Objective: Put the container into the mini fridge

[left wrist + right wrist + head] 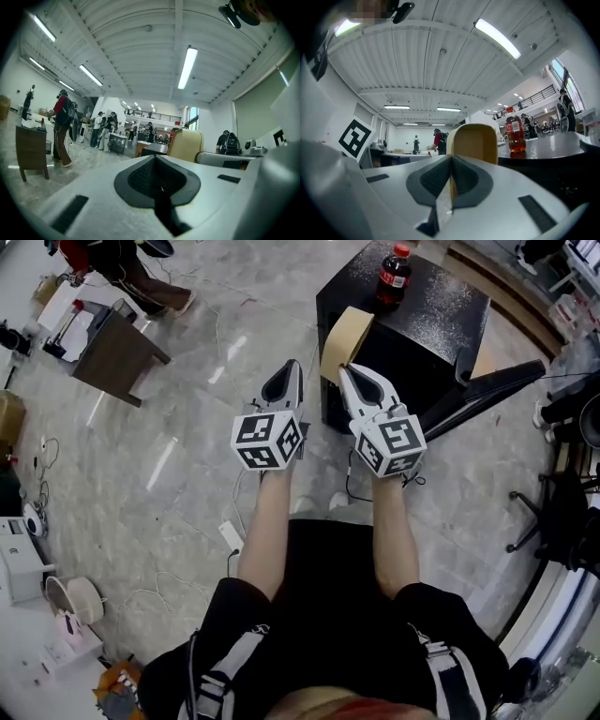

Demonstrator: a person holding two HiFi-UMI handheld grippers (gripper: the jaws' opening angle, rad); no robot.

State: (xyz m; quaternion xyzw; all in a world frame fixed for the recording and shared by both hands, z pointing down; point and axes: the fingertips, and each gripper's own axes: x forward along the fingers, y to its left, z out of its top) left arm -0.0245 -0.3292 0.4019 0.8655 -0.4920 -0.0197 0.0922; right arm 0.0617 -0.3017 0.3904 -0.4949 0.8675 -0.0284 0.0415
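A tan container with a rounded top stands on the floor against the left side of the black mini fridge. The fridge's dark door swings out to the right. A cola bottle stands on top of the fridge. My left gripper is shut and empty, just left of the container. My right gripper is shut and empty, its tip close to the container's near edge. The container shows right behind the shut jaws in the right gripper view, and further right in the left gripper view.
A brown side table and a person are at the far left. Cables and a power strip lie on the marble floor near my feet. White appliances sit at the left edge, a chair base at the right.
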